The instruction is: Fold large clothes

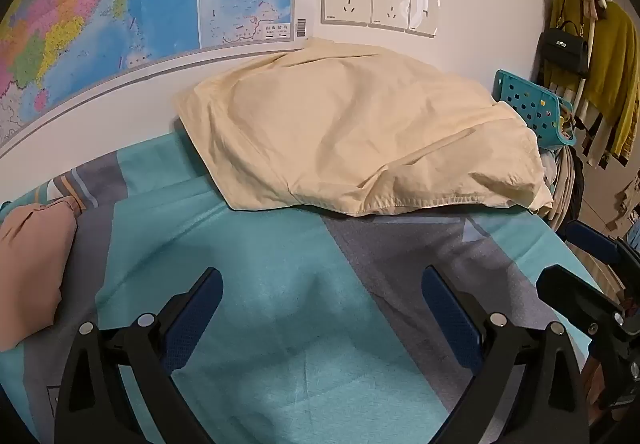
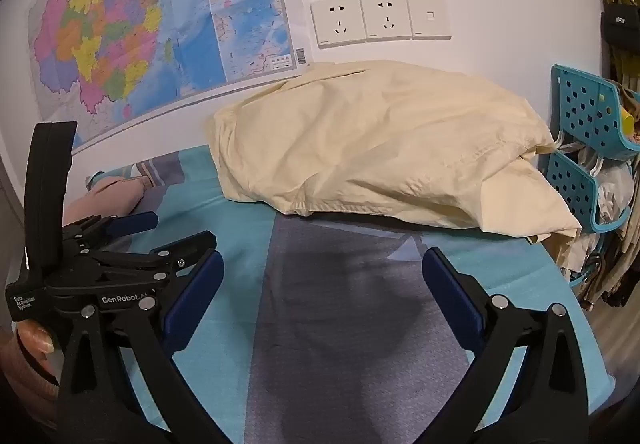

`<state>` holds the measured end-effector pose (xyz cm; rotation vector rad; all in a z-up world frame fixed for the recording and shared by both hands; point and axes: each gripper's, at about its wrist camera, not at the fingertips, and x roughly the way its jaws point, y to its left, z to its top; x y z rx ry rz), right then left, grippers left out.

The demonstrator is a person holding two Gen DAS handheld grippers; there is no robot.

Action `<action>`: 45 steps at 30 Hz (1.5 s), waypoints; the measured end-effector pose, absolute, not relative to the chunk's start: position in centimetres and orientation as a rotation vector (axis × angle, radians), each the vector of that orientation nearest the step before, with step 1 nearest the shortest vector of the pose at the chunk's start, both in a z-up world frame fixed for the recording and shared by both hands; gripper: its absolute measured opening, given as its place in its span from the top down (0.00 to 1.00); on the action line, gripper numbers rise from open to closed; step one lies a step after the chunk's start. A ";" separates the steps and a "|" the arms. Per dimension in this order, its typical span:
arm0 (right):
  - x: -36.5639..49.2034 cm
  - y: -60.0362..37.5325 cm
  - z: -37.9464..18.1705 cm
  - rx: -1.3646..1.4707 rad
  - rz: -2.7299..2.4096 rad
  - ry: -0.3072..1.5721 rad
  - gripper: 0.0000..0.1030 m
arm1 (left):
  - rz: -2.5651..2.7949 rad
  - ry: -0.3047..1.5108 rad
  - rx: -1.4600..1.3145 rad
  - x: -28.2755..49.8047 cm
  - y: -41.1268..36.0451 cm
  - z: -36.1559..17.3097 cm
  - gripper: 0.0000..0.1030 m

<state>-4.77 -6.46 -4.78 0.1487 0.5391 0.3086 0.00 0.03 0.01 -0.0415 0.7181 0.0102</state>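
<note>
A pink folded garment [image 1: 28, 264] lies at the left edge of the bed; it also shows in the right wrist view [image 2: 108, 195]. My left gripper [image 1: 320, 284] is open and empty above the teal and grey bedsheet [image 1: 260, 244], to the right of the garment. My right gripper [image 2: 320, 268] is open and empty above the sheet's grey patch [image 2: 340, 324]. The left gripper shows in the right wrist view [image 2: 168, 232] at the left, open, near the pink garment. The right gripper shows at the right edge of the left wrist view [image 1: 556, 256].
A cream pillow [image 1: 360, 131] lies against the white wall at the head of the bed. A map [image 1: 120, 3] and wall sockets [image 1: 376, 3] are on the wall. A teal basket rack [image 2: 588, 147] and hanging clothes [image 1: 608, 75] stand at the right.
</note>
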 end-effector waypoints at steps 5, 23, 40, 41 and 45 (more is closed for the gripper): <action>-4.8 -6.3 -4.8 0.145 0.310 0.531 0.05 | 0.012 0.717 -0.036 0.0 0.0 0.0 0.07; -4.7 -6.5 -4.9 0.156 0.315 0.525 0.05 | 0.019 0.719 -0.033 0.0 -0.1 0.0 0.07; -4.8 -6.5 -4.9 0.157 0.314 0.523 0.05 | 0.022 0.719 -0.041 0.0 0.0 -0.1 0.07; -4.8 -6.5 -4.9 0.159 0.313 0.523 0.05 | 0.021 0.720 -0.041 0.0 -0.1 -0.1 0.07; -4.8 -6.5 -4.9 0.155 0.313 0.523 0.05 | 0.023 0.718 -0.042 0.0 -0.1 -0.1 0.07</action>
